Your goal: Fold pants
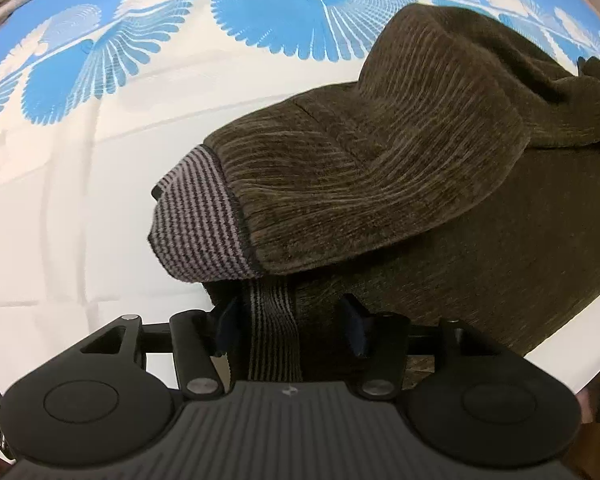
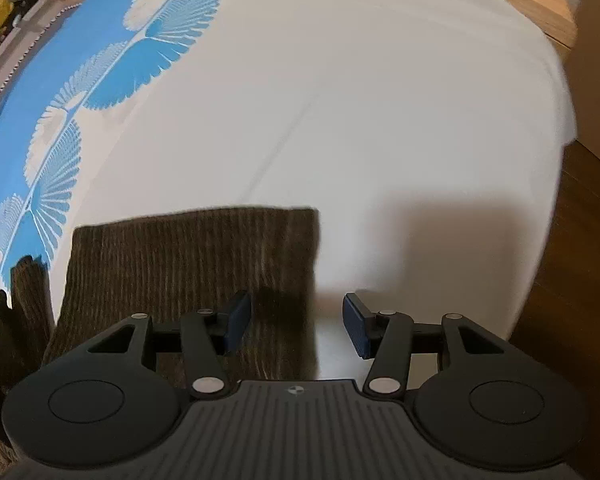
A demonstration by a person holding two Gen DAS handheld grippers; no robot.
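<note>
Left wrist view: left gripper [image 1: 290,326] jaws stand apart over the striped waistband [image 1: 274,332], pads clear of it, holding nothing. The pants [image 1: 380,168], brown ribbed, lie doubled over on the white sheet [image 1: 60,220], near its blue-patterned edge. Right gripper [image 2: 298,326] is likewise open and empty, straddling the folded edge. Judgement: fold just laid; lift both straight up to avoid dragging cloth, then smooth the bulge.
</note>
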